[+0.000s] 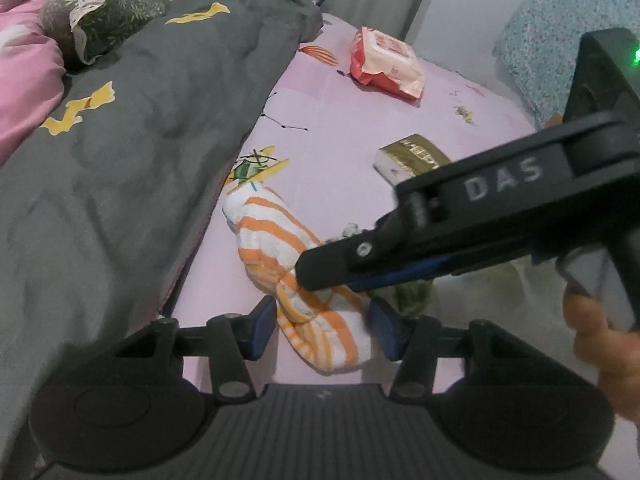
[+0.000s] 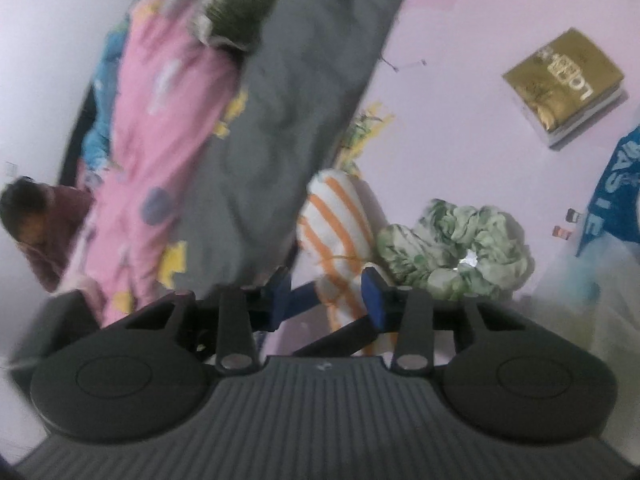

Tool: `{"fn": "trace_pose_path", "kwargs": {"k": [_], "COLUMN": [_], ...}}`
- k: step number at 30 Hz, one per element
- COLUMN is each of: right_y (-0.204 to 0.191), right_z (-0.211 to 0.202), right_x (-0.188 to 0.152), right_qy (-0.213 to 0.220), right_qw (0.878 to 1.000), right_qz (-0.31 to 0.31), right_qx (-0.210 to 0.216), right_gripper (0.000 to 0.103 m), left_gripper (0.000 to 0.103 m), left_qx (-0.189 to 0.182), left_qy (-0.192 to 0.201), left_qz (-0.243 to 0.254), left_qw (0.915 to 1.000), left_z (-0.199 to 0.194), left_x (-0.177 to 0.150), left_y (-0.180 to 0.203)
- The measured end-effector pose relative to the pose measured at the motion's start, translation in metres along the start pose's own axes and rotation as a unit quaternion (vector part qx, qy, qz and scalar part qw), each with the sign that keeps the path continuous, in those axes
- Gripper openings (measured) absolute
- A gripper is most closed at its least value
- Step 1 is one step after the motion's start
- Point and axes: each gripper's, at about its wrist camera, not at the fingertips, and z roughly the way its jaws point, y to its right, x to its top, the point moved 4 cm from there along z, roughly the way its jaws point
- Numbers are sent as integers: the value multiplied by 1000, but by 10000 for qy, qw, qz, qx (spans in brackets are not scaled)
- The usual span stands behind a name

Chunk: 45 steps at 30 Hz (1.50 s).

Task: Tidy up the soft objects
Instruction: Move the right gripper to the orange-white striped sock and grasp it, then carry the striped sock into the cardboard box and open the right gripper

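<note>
**On the pink bed sheet: a striped towel between two grippers**

Near the edge of the grey duvet [image 1: 132, 152], an orange-and-white striped towel [image 1: 280, 248] lies bunched in a loose roll on the pink bed sheet [image 1: 360, 128]. Its near end sits between the blue-padded fingers [image 1: 264, 320] of the left gripper [image 1: 322, 326], which stand partly open on either side of the cloth; the pads are close to it, but a grip cannot be made out. The right gripper [image 1: 316, 276] reaches in from the right of the left wrist view, its black tip lying on the towel's middle. From its own camera (a blurred picture), the right gripper's fingers [image 2: 372, 296] are partly open with the striped cloth between them, and whether they press on it cannot be told.

Just right of the towel lies a green leaf-print scrunchie [image 2: 460, 248], touching or nearly touching it. Farther up the sheet rests a gold packet of tissues [image 2: 568, 80], and beyond it a red-and-white wipes pack [image 1: 384, 64]. A blue printed cloth [image 2: 616, 196] shows at the right edge. On the duvet's far end sits a green patterned pillow [image 1: 104, 8], with a pink quilt [image 2: 160, 128] beside it. A person [image 2: 36, 220] is partly visible at the far left of the right wrist view.
</note>
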Motion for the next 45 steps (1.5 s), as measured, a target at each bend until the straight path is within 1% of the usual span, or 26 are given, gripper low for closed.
{"fn": "trace_pose_path", "kwargs": {"k": [3,5,8,12,17,20,24,26,31,35,38,40,43,45], "right_y": [1,5,11,12,4,-3,-14,-17,-7,15,42,61,92,114], "right_z": [5,6,11,7,-11,-26,-51,-67,-124,-178,-228,-258,-304,-329], "right_x": [3,5,6,6,-3,-6,-10,-13,-19,-31,-48,-60,-84,-101], "right_qy": [37,64,66,113,241,406,653,827,1398,1885,2281,2476,2695,2767], "right_qw": [9999,9998,9998,9998,9993,9982,9960,9941,9867,9791,9714,9668,9606,9573], "right_qz": [-66,-49,44,179,206,191,125,88,127,239,391,501,682,805], "right_qx": [-131,-180,-185,-68,208,405,604,695,813,720,539,375,30,-229], "right_gripper": [37,37,37,37,37,37,37,37,36,36,36,36,36,36], "left_gripper": [52,50,47,45,45,45,45,45,45,45,45,45,45,45], "left_qx": [-89,-128,-53,38,151,301,401,357,84,-290,-689,-999,-1486,-1785], "left_qy": [10,44,100,258,510,741,1070,1207,1497,1637,1687,1648,1524,1360], "left_qz": [-85,-90,9,177,368,603,885,991,1389,1821,2166,2356,2560,2658], "left_qw": [9999,9999,9999,9995,9979,9950,9895,9871,9789,9691,9591,9525,9429,9375], "left_z": [5,6,6,-5,-31,-50,-74,-83,-95,-99,-99,-97,-89,-79], "left_x": [1,3,5,8,11,14,21,26,41,45,43,40,30,22], "left_y": [-3,-2,3,9,19,31,51,64,111,165,216,249,299,329]}}
